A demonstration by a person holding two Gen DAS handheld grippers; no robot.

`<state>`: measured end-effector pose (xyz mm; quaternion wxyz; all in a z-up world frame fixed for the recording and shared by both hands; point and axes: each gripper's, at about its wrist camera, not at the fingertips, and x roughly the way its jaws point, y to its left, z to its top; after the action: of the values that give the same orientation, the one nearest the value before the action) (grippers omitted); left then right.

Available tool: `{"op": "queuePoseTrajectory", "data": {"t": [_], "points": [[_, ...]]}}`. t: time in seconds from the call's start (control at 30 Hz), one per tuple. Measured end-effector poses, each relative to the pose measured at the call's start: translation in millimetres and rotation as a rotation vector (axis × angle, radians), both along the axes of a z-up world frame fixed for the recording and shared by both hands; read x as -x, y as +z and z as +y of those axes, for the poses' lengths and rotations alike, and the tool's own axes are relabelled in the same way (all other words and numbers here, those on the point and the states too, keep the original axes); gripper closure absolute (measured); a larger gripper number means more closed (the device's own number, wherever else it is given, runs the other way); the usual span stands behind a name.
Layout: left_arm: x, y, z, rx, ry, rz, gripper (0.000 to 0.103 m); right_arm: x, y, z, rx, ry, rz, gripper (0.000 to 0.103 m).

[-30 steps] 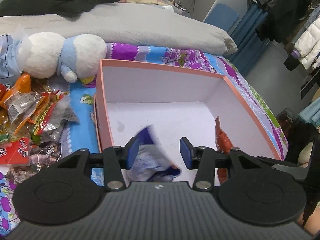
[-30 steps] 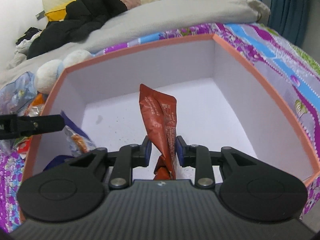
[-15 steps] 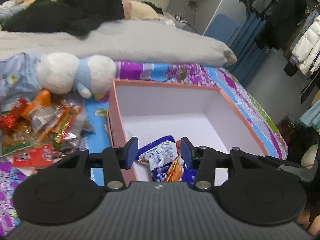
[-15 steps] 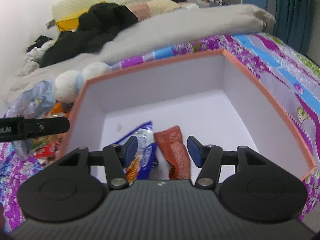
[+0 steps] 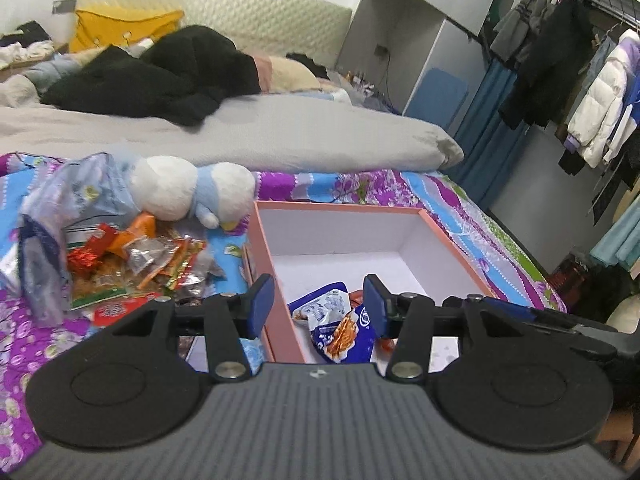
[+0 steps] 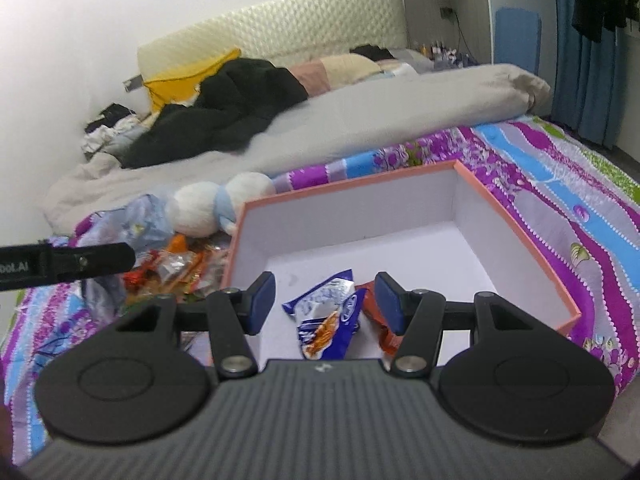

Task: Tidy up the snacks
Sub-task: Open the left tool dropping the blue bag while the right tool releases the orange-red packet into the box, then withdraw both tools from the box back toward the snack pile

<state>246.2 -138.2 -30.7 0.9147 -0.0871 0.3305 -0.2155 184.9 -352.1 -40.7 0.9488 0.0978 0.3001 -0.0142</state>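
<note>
inside the box (image 6: 516, 232), the blue packet (image 6: 328, 316) lies lengthwise toward both spread, empty grippers.

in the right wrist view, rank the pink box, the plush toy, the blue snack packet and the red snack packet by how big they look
1. pink box
2. plush toy
3. blue snack packet
4. red snack packet, partly hidden, so its rank is unsure.

Red snack packet (image 6: 385, 330) mostly hidden behind the right tool (image 6: 327, 300) finger and the blue-white packet (image 6: 326, 316); in the left wrist view only a sliver (image 5: 356, 295) shows. Near wall of the pink box (image 6: 520, 236) covered by the tool bodies. Print on the loose snack pile (image 5: 136, 268) too small to read. Left tool (image 6: 68, 265) cut off at the right wrist view's left edge.
</note>
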Motion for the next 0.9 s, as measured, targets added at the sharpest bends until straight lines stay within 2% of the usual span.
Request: {"op": "queuePoseTrajectory", "data": {"t": [0.33, 0.47, 0.67, 0.9], "points": [[65.0, 15.7, 42.4, 0.022, 0.050, -0.030, 0.043, 47.7, 19.2, 33.2, 0.008, 0.047, -0.048, 0.045], [88.9, 17.5, 63.2, 0.022, 0.085, -0.037, 0.035, 64.4, 22.6, 47.8, 0.011, 0.064, -0.060, 0.045], [121.0, 18.2, 90.3, 0.001, 0.128, -0.052, 0.035, 86.7, 21.2, 67.2, -0.006, 0.083, -0.066, 0.045], [154.9, 11.0, 120.3, -0.015, 0.185, -0.054, 0.033, 109.7, 14.0, 102.8, 0.002, 0.194, -0.084, 0.045]]}}
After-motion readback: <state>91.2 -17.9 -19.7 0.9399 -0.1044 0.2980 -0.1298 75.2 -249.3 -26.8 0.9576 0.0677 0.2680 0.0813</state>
